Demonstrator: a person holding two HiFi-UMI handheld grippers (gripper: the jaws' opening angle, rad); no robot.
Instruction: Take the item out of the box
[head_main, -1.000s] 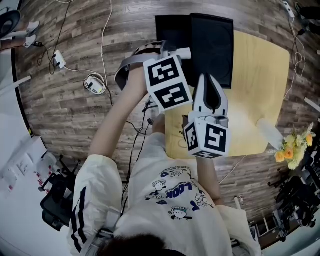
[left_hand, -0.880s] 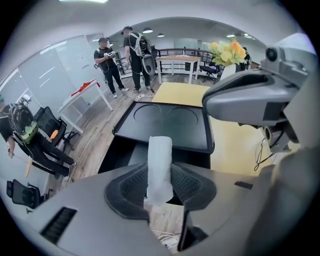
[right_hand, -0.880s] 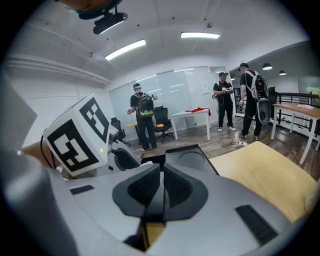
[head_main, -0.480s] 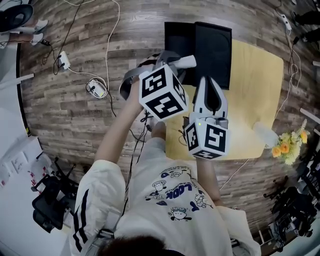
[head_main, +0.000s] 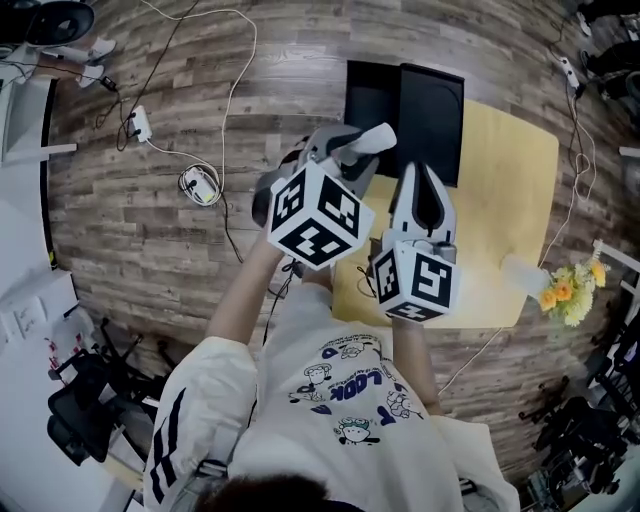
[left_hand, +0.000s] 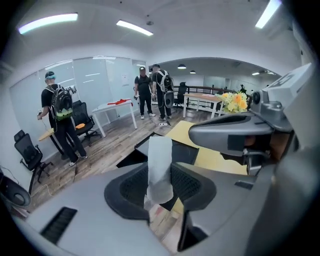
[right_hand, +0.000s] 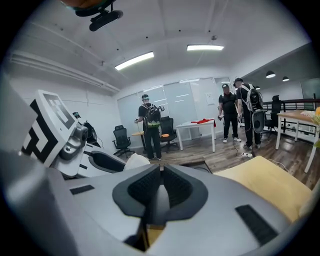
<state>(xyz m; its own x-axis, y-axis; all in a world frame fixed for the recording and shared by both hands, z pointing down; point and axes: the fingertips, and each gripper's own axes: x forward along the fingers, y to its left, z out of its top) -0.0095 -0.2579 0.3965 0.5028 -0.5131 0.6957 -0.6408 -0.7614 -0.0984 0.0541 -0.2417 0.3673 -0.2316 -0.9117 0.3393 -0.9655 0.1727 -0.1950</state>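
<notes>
the left gripper (head_main: 348, 152) pointed slantwise down, its cube tipped onto a corner. its jaws were clamped on the white item (left_hand: 160, 160), which was held in the air above the near left side of the black box (head_main: 430, 100). the right gripper (right_hand: 161, 191) sat just beside it, nearer level, jaws pressed together with nothing between them. the box lay at the far left corner of the table (head_main: 510, 190). bare wood ran from it to the right, as far as the flowers (head_main: 565, 293) at the edge. since a second before, the left gripper had risen and rolled, carrying the item higher.
</notes>
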